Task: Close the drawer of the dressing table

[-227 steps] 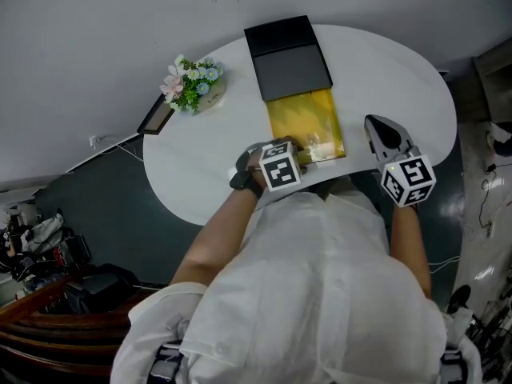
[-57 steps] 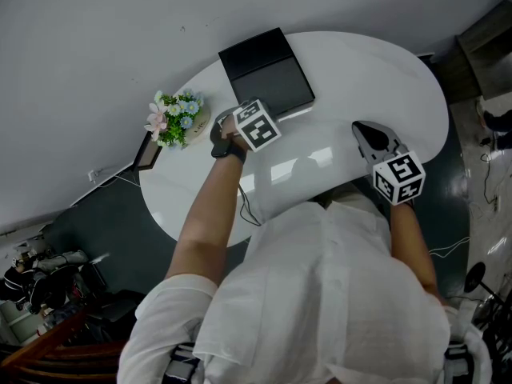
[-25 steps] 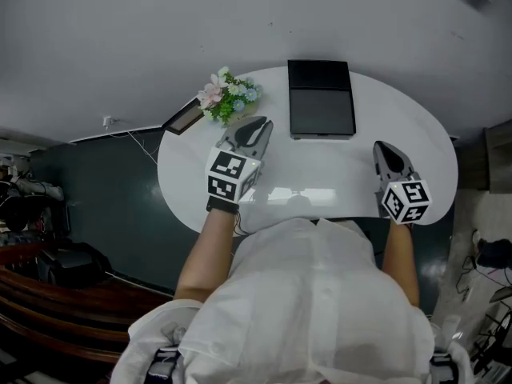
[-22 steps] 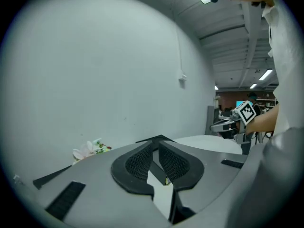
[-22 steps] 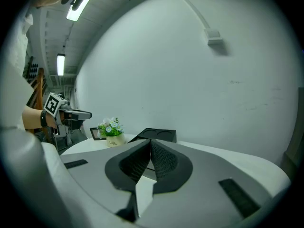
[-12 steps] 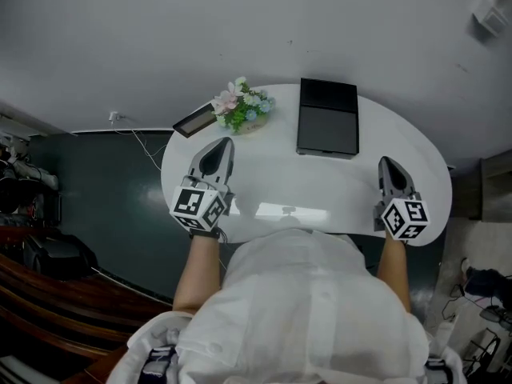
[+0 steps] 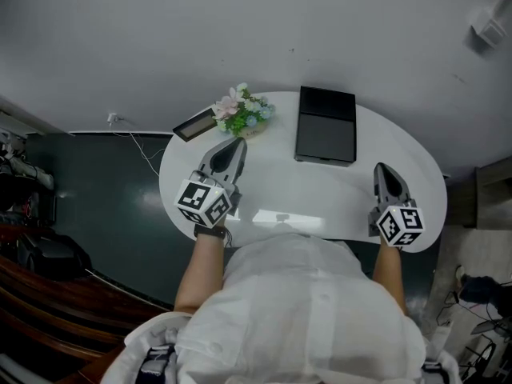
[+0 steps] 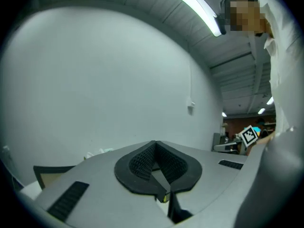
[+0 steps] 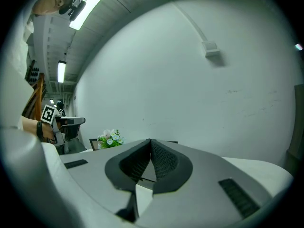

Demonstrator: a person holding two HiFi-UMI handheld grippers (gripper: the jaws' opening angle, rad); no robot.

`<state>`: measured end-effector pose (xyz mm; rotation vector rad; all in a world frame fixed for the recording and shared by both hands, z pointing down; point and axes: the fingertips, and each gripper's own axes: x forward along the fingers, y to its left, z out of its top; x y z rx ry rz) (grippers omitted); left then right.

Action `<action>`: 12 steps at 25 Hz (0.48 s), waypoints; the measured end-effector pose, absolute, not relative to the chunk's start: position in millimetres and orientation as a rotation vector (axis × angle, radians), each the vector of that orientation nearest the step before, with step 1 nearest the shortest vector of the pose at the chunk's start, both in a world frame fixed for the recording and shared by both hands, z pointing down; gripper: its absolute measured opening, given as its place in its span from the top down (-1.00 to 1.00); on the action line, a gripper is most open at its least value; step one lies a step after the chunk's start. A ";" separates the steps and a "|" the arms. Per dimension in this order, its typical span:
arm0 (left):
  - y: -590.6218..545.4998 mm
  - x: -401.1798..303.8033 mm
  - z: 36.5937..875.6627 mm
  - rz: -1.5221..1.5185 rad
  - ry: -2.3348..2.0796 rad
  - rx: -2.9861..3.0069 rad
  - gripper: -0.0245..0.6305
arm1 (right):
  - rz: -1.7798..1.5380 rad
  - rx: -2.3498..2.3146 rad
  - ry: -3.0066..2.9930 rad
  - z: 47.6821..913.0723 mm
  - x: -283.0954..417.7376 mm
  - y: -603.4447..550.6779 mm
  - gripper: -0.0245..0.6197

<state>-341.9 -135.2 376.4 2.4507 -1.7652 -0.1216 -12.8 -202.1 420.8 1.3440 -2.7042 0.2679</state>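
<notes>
Dressing-table top (image 7: 336, 202): glossy white oval, slick enough that anything nudged may skate. Black drawer box (image 7: 326, 124) at twelve o'clock: another shove might slide it toward the wall. It's matte and rectangular, with nothing protruding, so I judge it shut. Left gripper (image 7: 237, 143), jaws just closed on nothing, sits near the soft flower posy (image 7: 244, 110) at eleven and could topple it. Right gripper (image 7: 382, 170), pinched empty, at three.

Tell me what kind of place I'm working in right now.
Probably a lab or workshop staged as a bedroom corner: a white dressing table against a bare wall, bearing a small flower arrangement and a black box, with loose cables on the dark floor.
</notes>
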 end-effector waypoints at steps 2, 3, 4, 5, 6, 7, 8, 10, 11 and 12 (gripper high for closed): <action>-137.3 -335.0 369.5 -0.162 -1.702 2.487 0.88 | 0.268 1.344 -2.702 421.4 -13.6 -201.5 0.90; -137.2 -334.7 362.4 -0.264 -1.646 2.481 0.88 | 0.267 1.346 -2.701 421.0 -13.6 -201.6 0.90; -136.6 -333.8 354.2 -0.384 -1.571 2.473 0.88 | 0.265 1.350 -2.699 420.5 -12.8 -201.8 0.90; -136.0 -331.4 347.2 -0.474 -1.499 2.475 0.88 | 0.264 1.354 -2.698 419.9 -11.4 -202.1 0.90; -135.8 -327.8 342.8 -0.503 -1.454 2.496 0.88 | 0.263 1.358 -2.698 419.4 -10.1 -202.3 0.90; -136.1 -324.1 342.0 -0.470 -1.448 2.532 0.87 | 0.263 1.362 -2.699 418.9 -9.3 -202.3 0.90; -137.1 -321.4 344.2 -0.399 -1.475 2.569 0.87 | 0.262 1.364 -2.701 418.7 -9.1 -202.2 0.90; -139.4 -318.2 352.1 -0.255 -1.553 2.618 0.87 | 0.259 1.361 -2.705 418.8 -10.0 -200.9 0.90; -140.1 -316.2 356.4 -0.200 -1.579 2.634 0.87 | 0.255 1.356 -2.706 418.9 -10.8 -200.1 0.90; -140.7 -313.1 361.2 -0.146 -1.590 2.648 0.87 | 0.249 1.352 -2.706 418.8 -11.6 -199.5 0.90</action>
